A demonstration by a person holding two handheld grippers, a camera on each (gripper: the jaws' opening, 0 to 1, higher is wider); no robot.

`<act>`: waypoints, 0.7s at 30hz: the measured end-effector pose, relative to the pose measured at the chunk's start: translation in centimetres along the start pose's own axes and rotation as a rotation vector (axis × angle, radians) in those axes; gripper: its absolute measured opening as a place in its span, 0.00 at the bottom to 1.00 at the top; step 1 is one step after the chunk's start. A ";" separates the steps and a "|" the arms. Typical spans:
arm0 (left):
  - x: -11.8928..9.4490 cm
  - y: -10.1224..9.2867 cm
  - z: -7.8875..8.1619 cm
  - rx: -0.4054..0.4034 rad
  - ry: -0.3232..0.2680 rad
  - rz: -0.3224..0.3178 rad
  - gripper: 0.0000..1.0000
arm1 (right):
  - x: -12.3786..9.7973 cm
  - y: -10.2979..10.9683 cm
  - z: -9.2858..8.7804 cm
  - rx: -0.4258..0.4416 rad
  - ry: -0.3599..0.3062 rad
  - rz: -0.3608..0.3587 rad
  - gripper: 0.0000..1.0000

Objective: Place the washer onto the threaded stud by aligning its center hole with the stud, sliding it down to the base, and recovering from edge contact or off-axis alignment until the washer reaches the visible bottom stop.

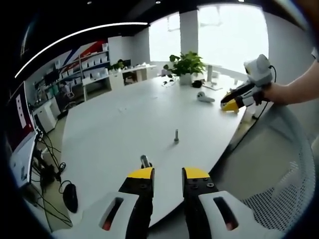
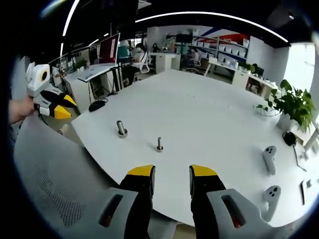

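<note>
**On the white worktop: two upright studs ahead of two unloaded grippers**

On the large white worktop, which serves as the landmark here, every task item stands near the edge closest to the person. A mesh chair back lies off that same edge, and a potted plant sits at the far side.

Left gripper: its yellow-tipped fingers are parted with nothing between them, and they hang just off the near edge of the worktop. The same gripper appears at the left in the right gripper view, held in a hand clear of the worktop.

Right gripper: its fingers are likewise spread and hold nothing. It also appears at the right in the left gripper view, carried above the worktop's side edge.

Thicker stud: it stands upright on a wider base, just inside the near edge. In the left gripper view it lies directly beyond the left finger, so the left gripper is judged the nearer.

Thin threaded stud: it stands upright, further onto the worktop than the thicker one, its long axis vertical. It lies ahead of both grippers.

Washer: none can be made out as a separate part; whether the ring at the thicker stud's foot is a washer is too small to tell. Neither gripper carries one, so the placing is judged not yet begun.
</note>
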State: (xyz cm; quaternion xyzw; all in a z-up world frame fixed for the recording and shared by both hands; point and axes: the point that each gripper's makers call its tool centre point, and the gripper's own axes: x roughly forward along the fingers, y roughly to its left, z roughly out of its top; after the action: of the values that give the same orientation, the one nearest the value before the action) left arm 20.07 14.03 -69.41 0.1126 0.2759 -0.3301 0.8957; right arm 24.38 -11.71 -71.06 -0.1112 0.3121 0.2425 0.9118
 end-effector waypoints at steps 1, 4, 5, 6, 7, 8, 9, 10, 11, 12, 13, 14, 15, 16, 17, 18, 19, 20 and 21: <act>0.0 0.1 0.0 -0.003 -0.002 0.003 0.20 | 0.0 0.0 -0.1 0.001 0.004 0.000 0.30; -0.1 0.1 0.0 -0.003 -0.001 0.006 0.20 | 0.0 -0.1 -0.2 0.006 0.006 -0.001 0.30; -0.1 0.0 0.0 -0.001 -0.002 0.004 0.20 | 0.0 -0.1 -0.2 0.006 0.007 -0.002 0.30; -0.1 0.0 0.0 0.000 -0.001 0.003 0.20 | 0.0 -0.1 -0.2 0.005 0.007 -0.002 0.30; 0.0 0.0 0.1 0.001 -0.002 0.001 0.20 | 0.0 -0.1 -0.1 0.002 0.003 -0.003 0.30; 0.0 0.0 0.1 0.000 -0.003 0.000 0.20 | -0.1 -0.1 0.0 0.000 -0.001 -0.005 0.30; 0.0 0.0 0.1 0.000 -0.003 0.001 0.20 | -0.1 -0.1 0.0 0.000 -0.004 -0.007 0.30; 0.0 0.1 0.2 0.002 -0.005 0.002 0.20 | 0.0 -0.2 0.0 0.002 -0.004 -0.007 0.30; 0.0 0.1 0.2 0.002 -0.005 0.004 0.20 | -0.1 -0.2 0.0 0.005 -0.003 -0.007 0.30; 0.0 0.1 0.2 0.000 -0.005 0.006 0.20 | -0.1 -0.2 0.0 0.006 -0.002 -0.006 0.30; 0.0 0.2 0.1 -0.002 -0.005 0.008 0.20 | 0.0 -0.1 0.0 0.005 0.000 -0.004 0.30; 0.0 0.3 0.1 -0.004 -0.007 0.011 0.20 | 0.0 0.0 -0.1 0.002 0.004 0.000 0.30; -0.1 0.3 0.1 -0.006 -0.008 0.013 0.20 | 0.0 0.0 -0.1 0.000 0.005 0.002 0.30; -0.1 0.4 0.2 -0.011 -0.011 0.015 0.20 | 0.1 0.1 0.0 -0.005 0.005 0.003 0.30; -0.1 0.4 0.2 -0.014 -0.012 0.015 0.20 | 0.0 0.1 0.0 -0.007 0.006 0.003 0.30; -0.2 0.4 0.2 -0.018 -0.012 0.015 0.20 | 0.0 0.1 -0.1 -0.004 0.006 0.003 0.30; -0.2 0.4 0.1 -0.018 -0.011 0.015 0.20 | 0.0 0.1 -0.1 0.000 0.007 0.002 0.30; -0.2 0.2 0.1 -0.015 -0.010 0.013 0.20 | 0.0 -0.1 -0.2 0.004 0.008 0.000 0.30; -0.2 0.1 0.1 -0.011 -0.011 0.010 0.20 | 0.0 -0.1 -0.3 0.006 0.009 -0.001 0.30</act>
State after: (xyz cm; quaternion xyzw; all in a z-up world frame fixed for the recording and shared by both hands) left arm 20.06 14.16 -69.27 0.1075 0.2722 -0.3245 0.8994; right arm 24.28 -11.89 -71.27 -0.1099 0.3170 0.2407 0.9108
